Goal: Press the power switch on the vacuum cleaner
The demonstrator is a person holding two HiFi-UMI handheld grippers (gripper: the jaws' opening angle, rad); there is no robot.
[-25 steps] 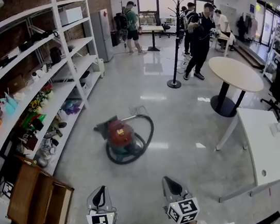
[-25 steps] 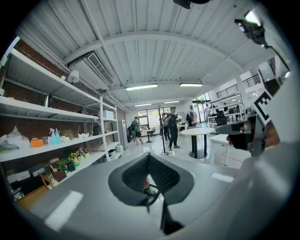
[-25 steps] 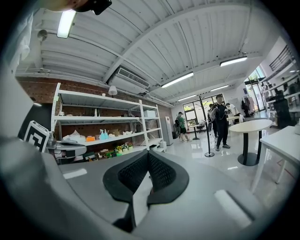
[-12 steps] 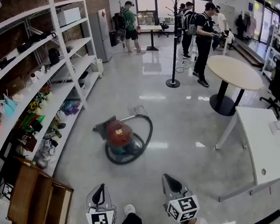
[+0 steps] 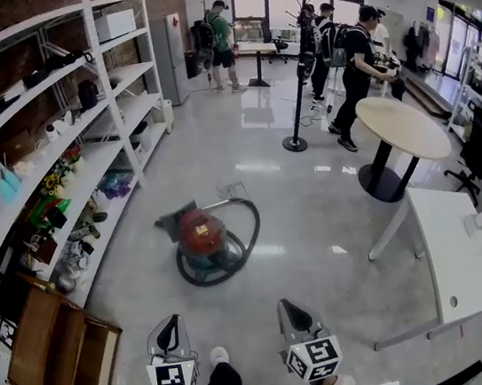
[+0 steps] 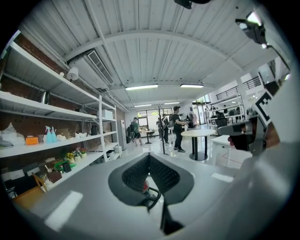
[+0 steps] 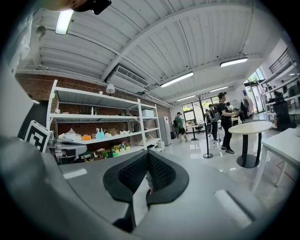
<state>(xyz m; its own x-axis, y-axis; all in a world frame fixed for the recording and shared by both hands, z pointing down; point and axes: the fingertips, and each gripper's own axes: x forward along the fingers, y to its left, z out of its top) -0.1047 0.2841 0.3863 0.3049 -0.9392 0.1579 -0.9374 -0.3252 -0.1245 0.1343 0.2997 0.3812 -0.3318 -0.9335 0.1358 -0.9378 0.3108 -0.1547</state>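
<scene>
Both my left gripper (image 5: pixel 171 325) and right gripper (image 5: pixel 287 307) are clenched on nothing. The vacuum (image 5: pixel 202 235) sits well ahead on the floor (image 5: pixel 310 231), ringed by its hose (image 5: pixel 250 222). It looks heavy and rigid, so I'd push down on top with a closed tip, though I cannot make out the switch.

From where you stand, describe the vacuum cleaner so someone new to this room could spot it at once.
Look along the tall white shelving on the left wall, then out onto the shiny open floor beside it. The vacuum cleaner sits there alone: a low red canister ringed by its dark looped hose.
</scene>
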